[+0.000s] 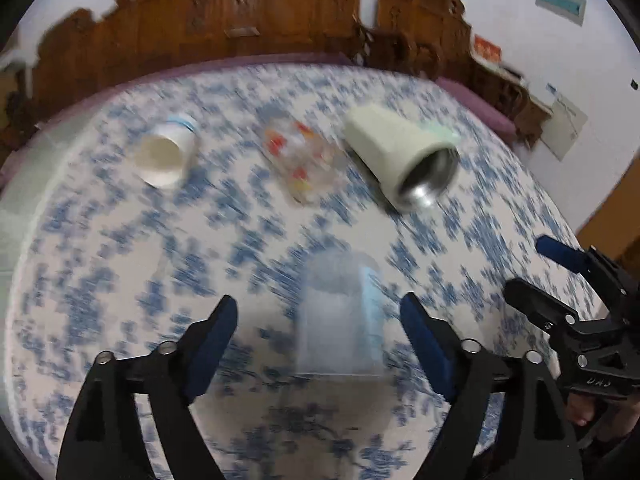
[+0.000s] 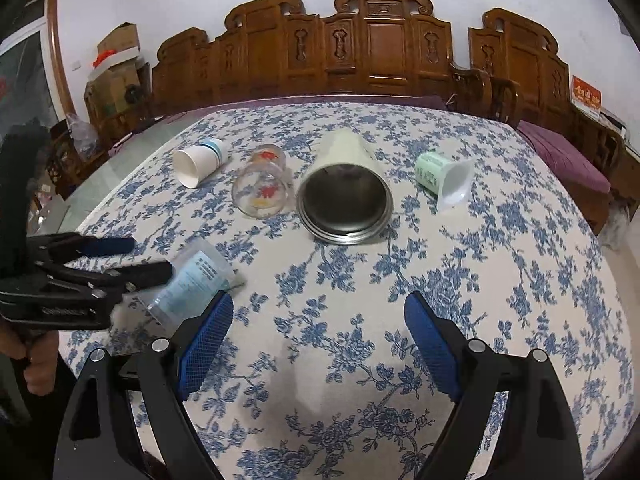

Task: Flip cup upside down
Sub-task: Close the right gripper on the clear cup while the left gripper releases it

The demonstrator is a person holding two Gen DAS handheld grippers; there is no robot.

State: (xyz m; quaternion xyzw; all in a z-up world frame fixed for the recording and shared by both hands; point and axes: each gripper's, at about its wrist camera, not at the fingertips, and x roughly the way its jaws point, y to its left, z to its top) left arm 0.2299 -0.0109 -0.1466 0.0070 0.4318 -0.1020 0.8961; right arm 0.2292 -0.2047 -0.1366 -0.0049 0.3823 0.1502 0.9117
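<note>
A clear plastic cup with a blue label (image 1: 340,316) stands mouth down on the flowered tablecloth, between the fingers of my left gripper (image 1: 320,336). The left gripper is open, its pads apart from the cup on both sides. The left wrist view is blurred. In the right wrist view the same cup (image 2: 192,280) sits at the left, next to the left gripper (image 2: 132,258). My right gripper (image 2: 320,340) is open and empty over bare cloth near the front edge; it also shows in the left wrist view (image 1: 532,268).
Lying on their sides farther back: a white paper cup (image 2: 198,166), a clear glass with red leaves (image 2: 262,190), a large cream steel-lined tumbler (image 2: 344,190) and a green-and-white plastic cup (image 2: 444,180). Carved wooden chairs (image 2: 380,40) stand behind the table (image 2: 520,280).
</note>
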